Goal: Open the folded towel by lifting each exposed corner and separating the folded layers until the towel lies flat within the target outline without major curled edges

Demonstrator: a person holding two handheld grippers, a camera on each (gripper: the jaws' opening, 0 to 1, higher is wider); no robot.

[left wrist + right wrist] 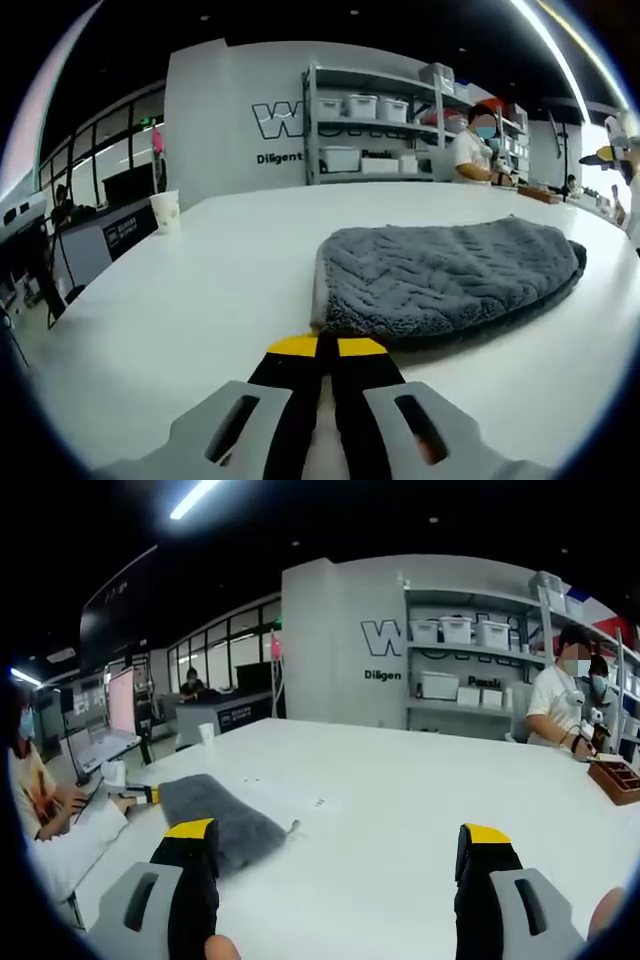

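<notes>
Here, folded grey towel [445, 275] on white table [200, 290], left fingers [325, 347] together.

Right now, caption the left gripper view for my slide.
Left gripper, shut, poised at the near edge of the folded grey towel on the white table.

White table [200, 290] w/ paper cup [165, 211], shelving w/ bins [365, 130], wooden tray [615, 780] at edge

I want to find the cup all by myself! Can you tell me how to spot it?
Start at the big white table. Go past the fluffy grey towel to the far edge of the table on the left of the left gripper view, in front of the dark screens. There stands the white paper cup, small and upright, alone on that edge.
</notes>
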